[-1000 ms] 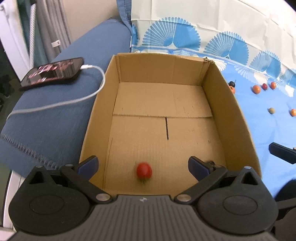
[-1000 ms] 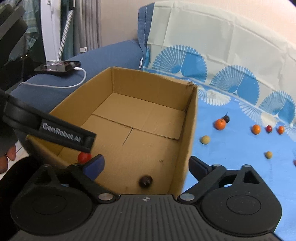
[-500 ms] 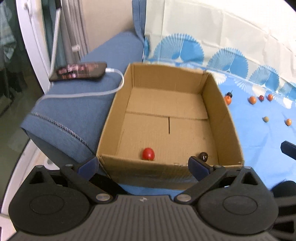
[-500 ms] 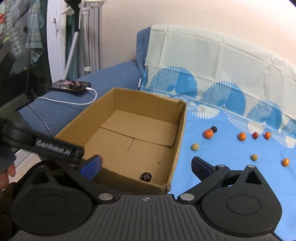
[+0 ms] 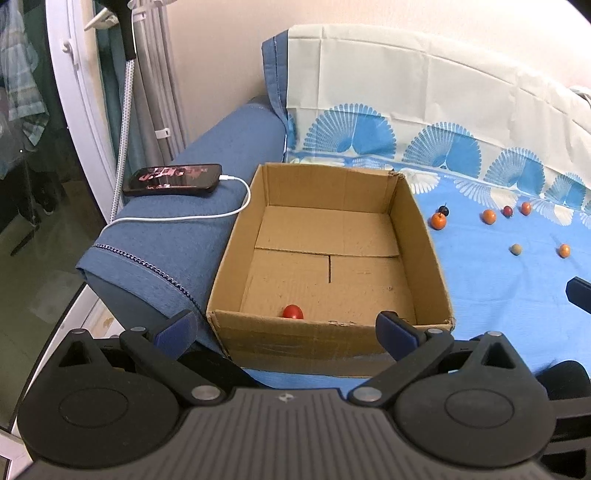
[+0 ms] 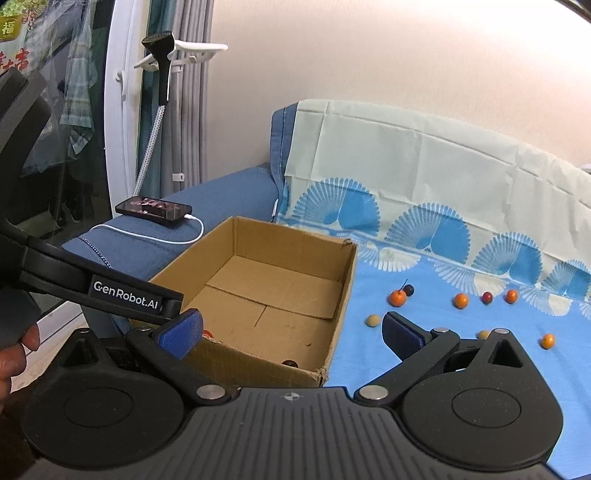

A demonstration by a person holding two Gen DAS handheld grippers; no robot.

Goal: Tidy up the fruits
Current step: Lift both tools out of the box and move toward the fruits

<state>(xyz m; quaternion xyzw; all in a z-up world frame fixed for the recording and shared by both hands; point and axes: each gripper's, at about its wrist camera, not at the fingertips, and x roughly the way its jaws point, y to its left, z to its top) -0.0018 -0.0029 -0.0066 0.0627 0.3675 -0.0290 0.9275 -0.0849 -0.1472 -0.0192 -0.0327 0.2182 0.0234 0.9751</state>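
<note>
I hold both my left gripper (image 5: 284, 326) and right gripper (image 6: 291, 328) spread and empty, the cardboard box (image 5: 332, 334) just ahead with a red fruit (image 5: 293, 311) inside.

The words "GenRobot.AI" stand in white letters on the black arm of the left gripper (image 6: 125, 297), seen from the right wrist view. In the top left corner of this view, a hanging decoration (image 6: 9, 22) behind the glass carries the Chinese character "福". Red characters below it are too cut off to read. The phone screen (image 5: 173, 176) shows marks too blurred to read.
</note>
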